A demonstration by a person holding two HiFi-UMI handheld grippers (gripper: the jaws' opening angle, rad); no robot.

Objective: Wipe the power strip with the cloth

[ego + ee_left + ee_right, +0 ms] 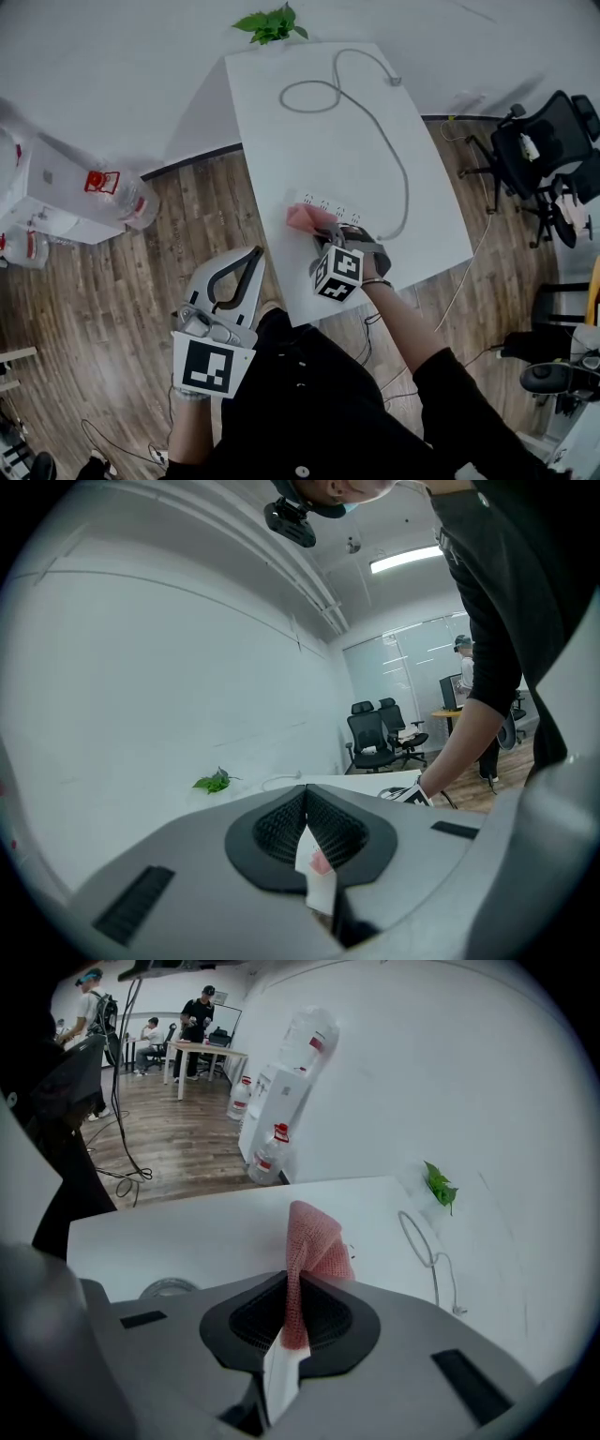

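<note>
In the head view your right gripper (323, 236) held the one pink cloth (302, 217) at one end of the single power strip (330, 204), just ahead of its fingertips. Wiping looked barely begun, with most of the strip left to cover. In the left gripper view your left gripper (306, 803), the second of two, was closed on nothing, and in the right gripper view the fingers clamped the cloth, which bunched up past their tips.
</note>
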